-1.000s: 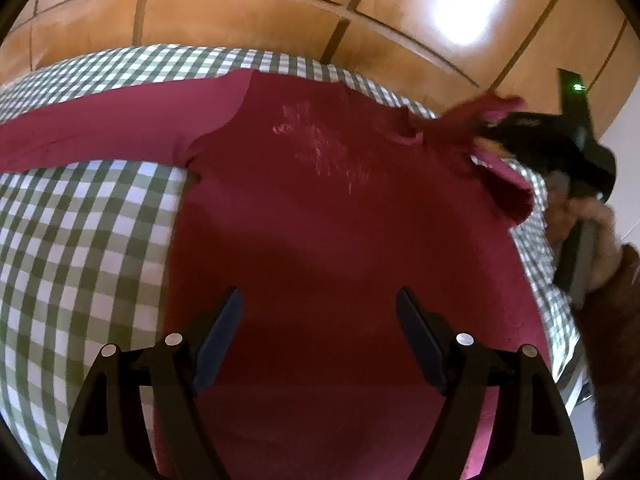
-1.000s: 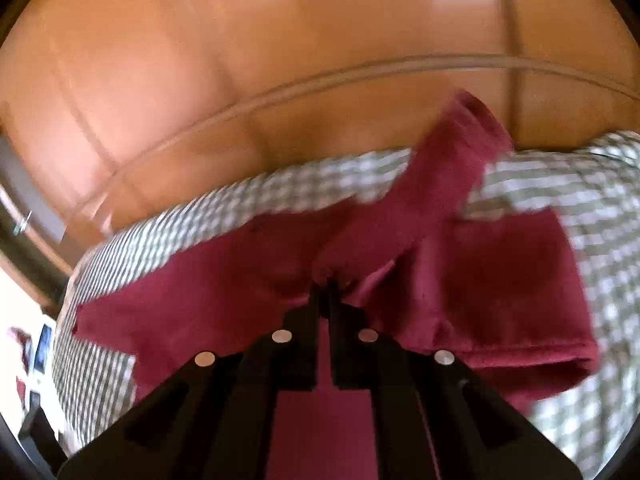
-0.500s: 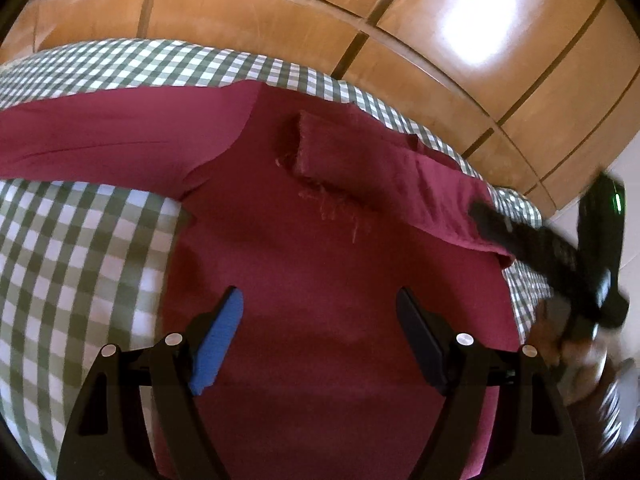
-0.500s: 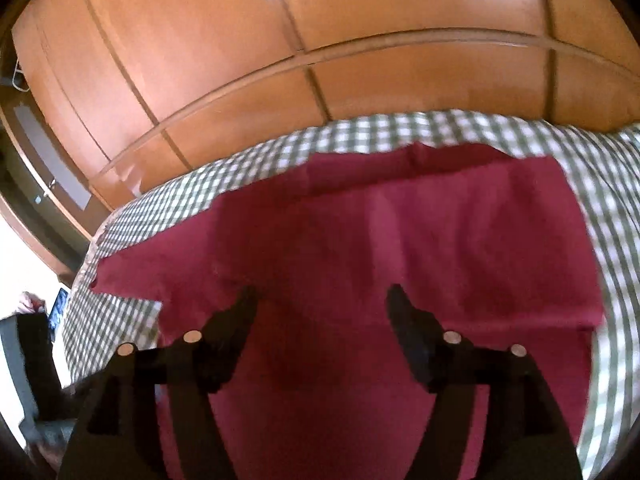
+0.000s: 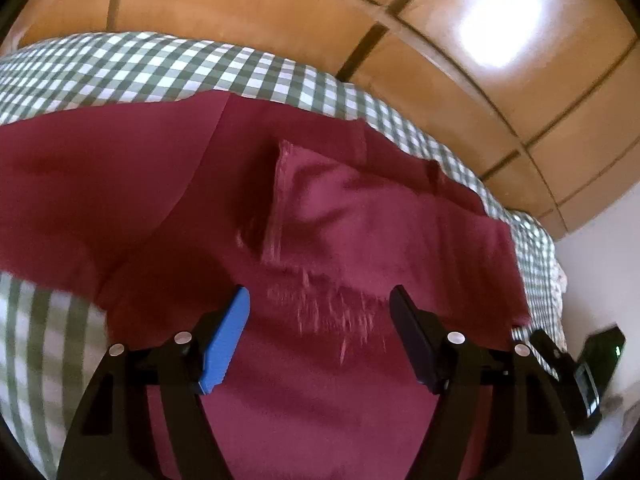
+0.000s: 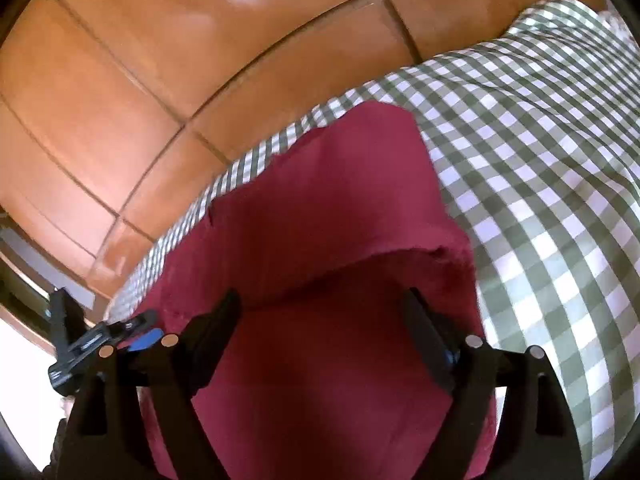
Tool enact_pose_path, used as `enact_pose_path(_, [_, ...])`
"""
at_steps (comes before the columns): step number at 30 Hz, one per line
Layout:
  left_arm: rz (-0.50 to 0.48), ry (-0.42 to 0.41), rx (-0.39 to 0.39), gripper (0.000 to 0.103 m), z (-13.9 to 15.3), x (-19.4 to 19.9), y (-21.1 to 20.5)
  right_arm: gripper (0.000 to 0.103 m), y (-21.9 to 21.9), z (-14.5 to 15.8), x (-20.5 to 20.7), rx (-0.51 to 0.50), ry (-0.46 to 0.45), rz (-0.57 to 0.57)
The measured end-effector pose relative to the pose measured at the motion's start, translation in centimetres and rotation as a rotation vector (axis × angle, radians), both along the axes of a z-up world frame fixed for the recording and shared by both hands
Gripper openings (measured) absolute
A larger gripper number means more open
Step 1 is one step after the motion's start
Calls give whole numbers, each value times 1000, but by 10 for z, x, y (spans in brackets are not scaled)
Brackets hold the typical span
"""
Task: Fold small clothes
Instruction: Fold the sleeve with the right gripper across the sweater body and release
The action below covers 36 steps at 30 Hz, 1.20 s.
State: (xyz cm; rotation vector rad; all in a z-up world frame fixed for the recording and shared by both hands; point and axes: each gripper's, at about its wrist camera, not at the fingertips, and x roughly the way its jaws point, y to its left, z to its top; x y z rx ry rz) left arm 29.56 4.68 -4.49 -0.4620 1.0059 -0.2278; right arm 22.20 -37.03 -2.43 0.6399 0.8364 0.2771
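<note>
1 red shirt [image 5: 320,380] lay flat on checked bedcover [image 5: 160,68], 1 sleeve [image 5: 360,216] folded across. L gripper [image 5: 320,336] fingers spread, closing, empty. R gripper [image 6: 320,332] fingers spread, opening, empty.

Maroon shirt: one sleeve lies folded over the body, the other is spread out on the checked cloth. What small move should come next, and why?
Probably the left gripper should reach for the spread sleeve to fold it in. Its jaws are closing with nothing pinched between them. The maroon shirt already carries the folded sleeve, and the right gripper, jaws opening, holds nothing.
</note>
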Motion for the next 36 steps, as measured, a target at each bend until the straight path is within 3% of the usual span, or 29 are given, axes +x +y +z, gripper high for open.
enact_pose_path(2, [-2, 15, -3, 64, -5, 15, -3, 84, -4, -2, 5, 23, 2, -15])
enact_pose_path(3, [-1, 25, 2, 54, -8, 21, -5, 85, -5, -3, 9, 29, 5, -20])
enact_pose_path(4, [-6, 28, -3, 31, -9, 26, -6, 85, -6, -4, 14, 35, 9, -22])
enact_pose_path(5, [-38, 32, -18, 15, -9, 32, -9, 85, -6, -5, 19, 38, 12, -23])
enact_pose_path(6, [-49, 26, -14, 8, -6, 34, -10, 85, -5, -5, 25, 36, 14, -23])
enact_pose_path(12, [6, -132, -58, 8, 36, 6, 18, 84, -18, 1, 32, 60, -15, -76])
enact_pose_path(15, [-14, -95, 76, 8, 21, -2, 11, 81, -10, -21, 33, 12, 53, -75])
enact_pose_path(17, [-40, -37, 168, 8, -1, 1, 0, 81, -2, -19, 26, -51, 36, -63])
enact_pose_path(19, [-43, -21, 204, 8, -13, 1, -4, 83, 6, -12, 20, -103, 63, -26])
enact_pose_path(22, [-40, -47, 209, 8, -13, -1, -5, 84, 22, 6, 7, -173, 79, 128])
enact_pose_path(25, [-35, -58, 191, 8, -12, -5, -3, 84, 38, 36, -3, -234, -9, 209])
enact_pose_path(28, [-13, -62, 167, 8, -12, -11, 1, 83, 45, 50, 15, -283, -44, 164])
enact_pose_path(32, [4, -75, 198, 10, -9, -11, 2, 83, 50, 31, 57, -411, 12, 66])
enact_pose_path(35, [51, -87, 237, 26, -7, -11, 9, 82, 51, -7, 76, -476, 119, 32])
enact_pose_path(36, [80, -89, 242, 35, -7, -12, 15, 84, 51, -16, 75, -498, 105, 32])
